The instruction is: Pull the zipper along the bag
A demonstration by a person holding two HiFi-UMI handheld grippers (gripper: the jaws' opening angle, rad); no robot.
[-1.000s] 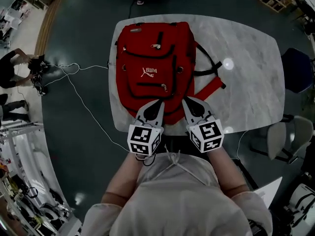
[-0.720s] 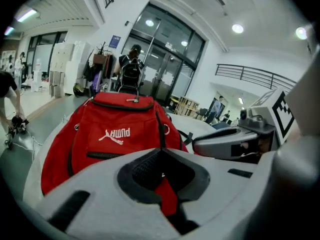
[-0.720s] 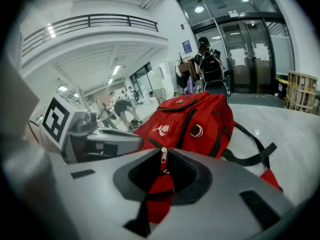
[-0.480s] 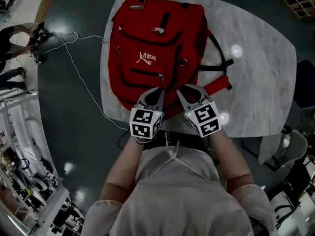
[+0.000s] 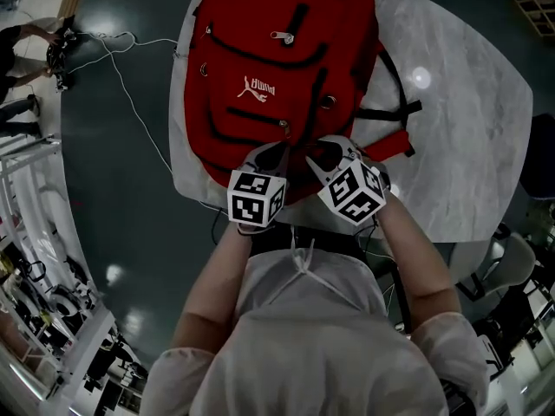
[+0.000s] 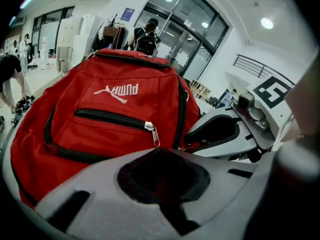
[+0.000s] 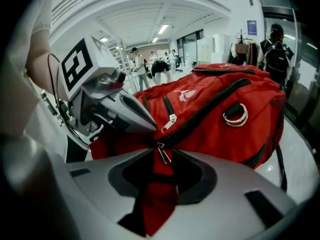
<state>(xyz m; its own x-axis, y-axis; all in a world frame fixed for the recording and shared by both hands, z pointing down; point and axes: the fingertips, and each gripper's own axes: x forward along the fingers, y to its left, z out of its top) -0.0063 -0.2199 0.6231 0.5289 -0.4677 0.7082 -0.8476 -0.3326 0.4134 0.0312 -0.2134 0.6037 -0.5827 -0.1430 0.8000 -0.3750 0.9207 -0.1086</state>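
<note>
Lab hall: glass doors (image 6: 192, 34), balcony (image 6: 260, 66) (floor cables (image 5: 139, 40)).

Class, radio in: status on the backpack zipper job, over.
Left gripper shut, seemingly pinching near edge of red fabric backpack. Right gripper clamped on backpack fabric, silver metal zipper pull at its tips. Its black zipper closed. Nothing in the way.

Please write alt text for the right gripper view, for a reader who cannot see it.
The right gripper pinches the red backpack, with a metal zipper pull at its jaw tips. The left gripper touches the bag beside it.
</note>
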